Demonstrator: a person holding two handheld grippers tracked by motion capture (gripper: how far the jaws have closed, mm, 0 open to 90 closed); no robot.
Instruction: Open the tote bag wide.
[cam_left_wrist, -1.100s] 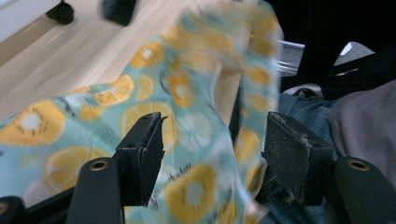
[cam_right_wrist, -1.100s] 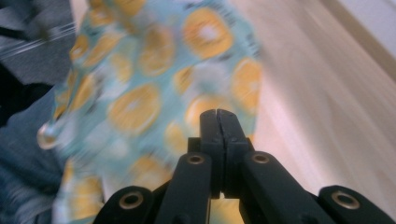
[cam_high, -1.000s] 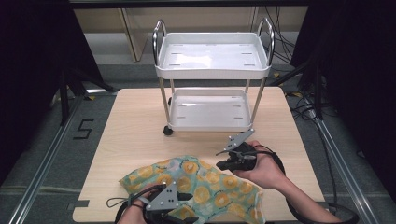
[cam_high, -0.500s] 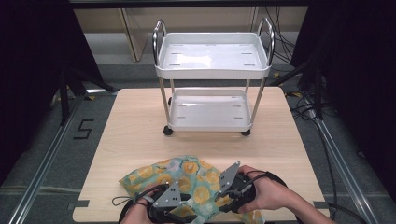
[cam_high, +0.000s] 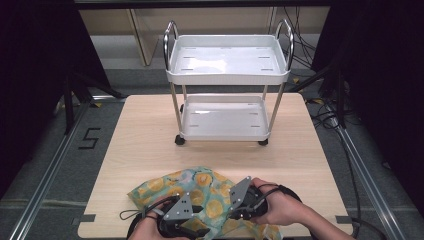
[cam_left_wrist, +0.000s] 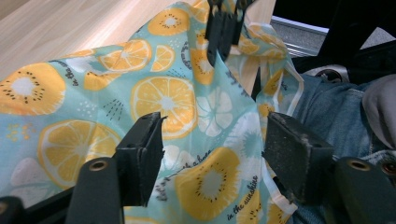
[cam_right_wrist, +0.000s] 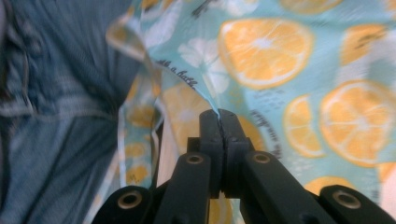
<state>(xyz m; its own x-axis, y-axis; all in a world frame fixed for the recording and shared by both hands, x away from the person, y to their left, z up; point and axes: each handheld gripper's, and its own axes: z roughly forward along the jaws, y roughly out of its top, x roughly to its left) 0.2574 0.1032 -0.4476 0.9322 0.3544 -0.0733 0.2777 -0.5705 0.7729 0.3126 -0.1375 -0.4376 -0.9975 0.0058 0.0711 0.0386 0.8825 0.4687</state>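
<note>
At the counter's (cam_high: 150, 150) near edge lies the crumpled citrus-print cloth (cam_high: 200, 187). Its right gripper (cam_right_wrist: 219, 116) has just clamped an edge fold; the left gripper (cam_left_wrist: 212, 151) hangs wide over it, gripping nothing. Judging by this, handling has barely begun; the far cart (cam_high: 227, 75) holds nothing.

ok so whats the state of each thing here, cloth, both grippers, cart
cloth: crumpled at the table's near edge, partly hanging off
right gripper: shut on cloth, pinching a fold
left gripper: open, cloth between its jaws, not pressed
cart: upright on the table, both trays bare
</note>
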